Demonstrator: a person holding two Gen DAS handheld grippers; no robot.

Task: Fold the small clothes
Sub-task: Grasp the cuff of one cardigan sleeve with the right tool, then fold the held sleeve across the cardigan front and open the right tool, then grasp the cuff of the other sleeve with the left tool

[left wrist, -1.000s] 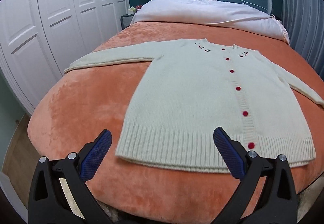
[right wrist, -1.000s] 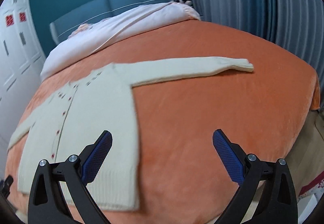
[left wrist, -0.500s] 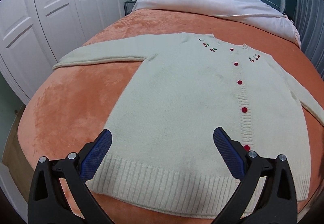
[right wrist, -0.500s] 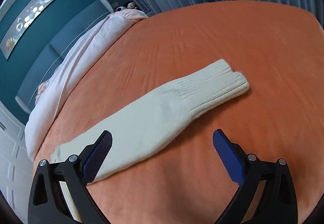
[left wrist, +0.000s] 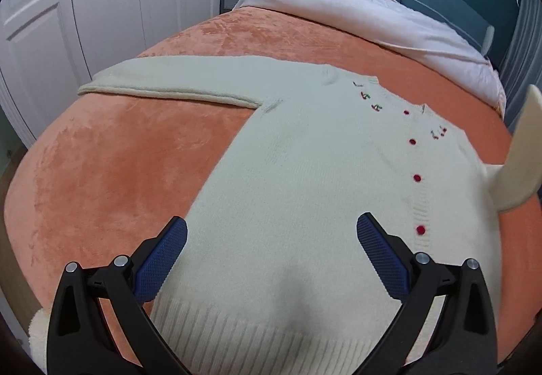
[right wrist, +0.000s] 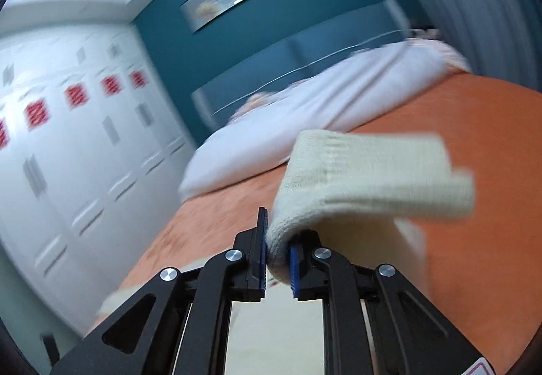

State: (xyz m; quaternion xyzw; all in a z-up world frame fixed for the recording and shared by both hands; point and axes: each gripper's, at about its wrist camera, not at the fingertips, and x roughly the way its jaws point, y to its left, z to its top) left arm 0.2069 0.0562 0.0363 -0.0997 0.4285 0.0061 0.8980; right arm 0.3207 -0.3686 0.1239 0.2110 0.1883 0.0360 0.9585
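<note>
Cardigan [left wrist: 305, 205], cream with red buttons [left wrist: 417, 177] down its front, lies flat on the orange bedspread [left wrist: 118, 171], its hem at 6 o'clock in the left wrist view and its collar toward 1 o'clock. One sleeve [left wrist: 169, 83] stretches flat toward 10 o'clock. The left tool [left wrist: 271, 253] hovers above the lower body of the cardigan with its blue pads [left wrist: 162, 263] wide apart and nothing between them. The right tool [right wrist: 276, 256] has just been closing and is clamped on the other sleeve [right wrist: 366, 175], whose ribbed cuff folds over toward 3 o'clock, lifted off the bedspread. In the left view that raised sleeve shows at the 3 o'clock edge. A white duvet [left wrist: 372, 12] lies at 12 o'clock, white wardrobe doors [left wrist: 84, 2] at 10 o'clock.
</note>
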